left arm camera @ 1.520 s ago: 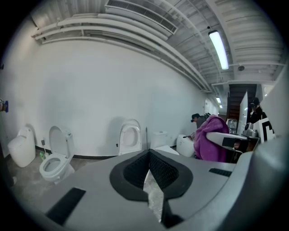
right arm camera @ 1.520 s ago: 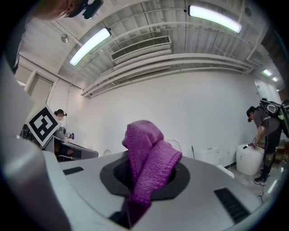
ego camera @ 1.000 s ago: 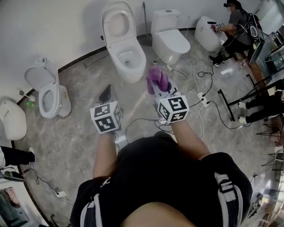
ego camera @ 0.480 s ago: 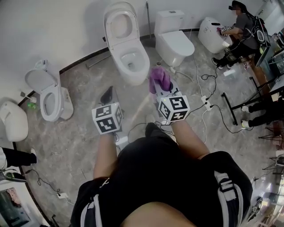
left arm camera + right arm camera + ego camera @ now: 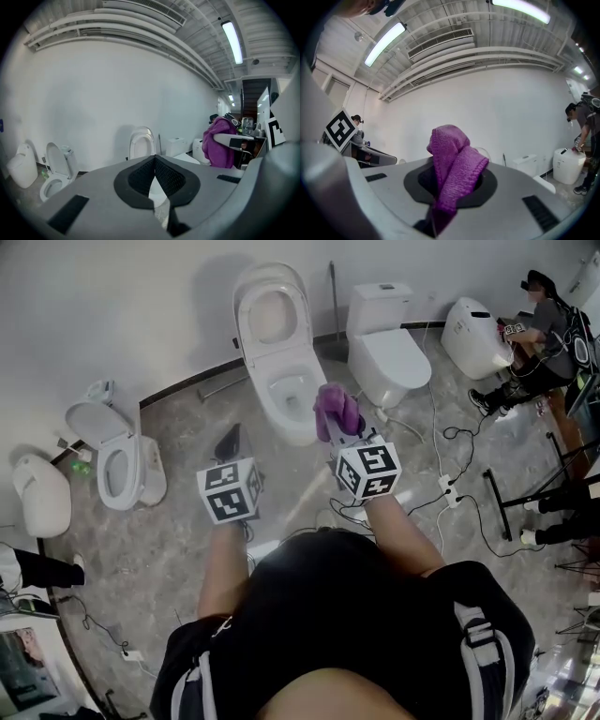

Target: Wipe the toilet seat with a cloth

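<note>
Your cloth (image 5: pixel 336 409) covered the tips of your right gripper (image 5: pixel 451 187) and part of the rim of the toilet (image 5: pixel 281 381) in front of you. In the left gripper view, your left gripper (image 5: pixel 154 178) blocked most of that toilet's bowl. A person's leg (image 5: pixel 42 568) was cut off by the head view's left edge.

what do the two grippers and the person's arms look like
Both the left gripper and the right gripper have smooth grey bodies with black ribbed pads set in a black surround. Each carries a white cube printed with black square markers: the left cube and the right cube. The person wears a black short-sleeved top, and the forearms are bare.
</note>
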Motion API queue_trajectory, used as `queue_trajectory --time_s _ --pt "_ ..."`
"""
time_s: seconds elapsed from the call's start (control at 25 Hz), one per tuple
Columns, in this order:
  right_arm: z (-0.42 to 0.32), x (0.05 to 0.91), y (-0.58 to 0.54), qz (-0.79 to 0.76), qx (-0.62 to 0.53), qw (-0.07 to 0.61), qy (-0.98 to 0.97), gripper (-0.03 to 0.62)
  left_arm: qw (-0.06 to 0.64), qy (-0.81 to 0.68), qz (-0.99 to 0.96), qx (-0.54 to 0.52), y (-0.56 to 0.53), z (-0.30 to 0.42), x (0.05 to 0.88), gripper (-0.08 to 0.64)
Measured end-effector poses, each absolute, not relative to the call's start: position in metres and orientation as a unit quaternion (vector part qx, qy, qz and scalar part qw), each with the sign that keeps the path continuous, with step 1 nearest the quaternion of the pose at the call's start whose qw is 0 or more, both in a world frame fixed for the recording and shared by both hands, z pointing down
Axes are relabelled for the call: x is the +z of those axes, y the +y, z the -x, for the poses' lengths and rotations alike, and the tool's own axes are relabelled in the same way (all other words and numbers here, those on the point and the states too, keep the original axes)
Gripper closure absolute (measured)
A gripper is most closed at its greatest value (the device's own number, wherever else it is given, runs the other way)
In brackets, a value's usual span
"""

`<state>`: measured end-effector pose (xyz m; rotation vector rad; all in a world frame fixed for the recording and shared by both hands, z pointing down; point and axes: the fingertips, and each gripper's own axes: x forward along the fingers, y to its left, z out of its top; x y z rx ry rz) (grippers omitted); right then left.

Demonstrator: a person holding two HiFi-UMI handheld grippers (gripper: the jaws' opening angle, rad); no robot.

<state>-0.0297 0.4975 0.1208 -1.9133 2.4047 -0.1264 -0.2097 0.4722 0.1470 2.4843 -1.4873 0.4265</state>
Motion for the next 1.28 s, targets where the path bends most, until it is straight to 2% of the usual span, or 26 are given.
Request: queue_trajectory --time_s 0.48,0.88,1.28 --pt "-0.083 0.131 0.426 0.618 -0.045 0.029 0.784 0.537 0.099 -0.520 -0.835 0.149 0.399 0.103 0.147 0.554" --pt "-0.122 0.165 0.399 0.602 -0.075 0.015 0.795 0.537 0.109 -0.535 -0.819 0.177 0.376 0.066 0.168 0.554" --pt "-0.143 0.176 0.348 0.598 -0.078 0.022 0.797 0.537 0.122 -0.521 -0.830 0.160 0.324 0.034 0.170 0.554"
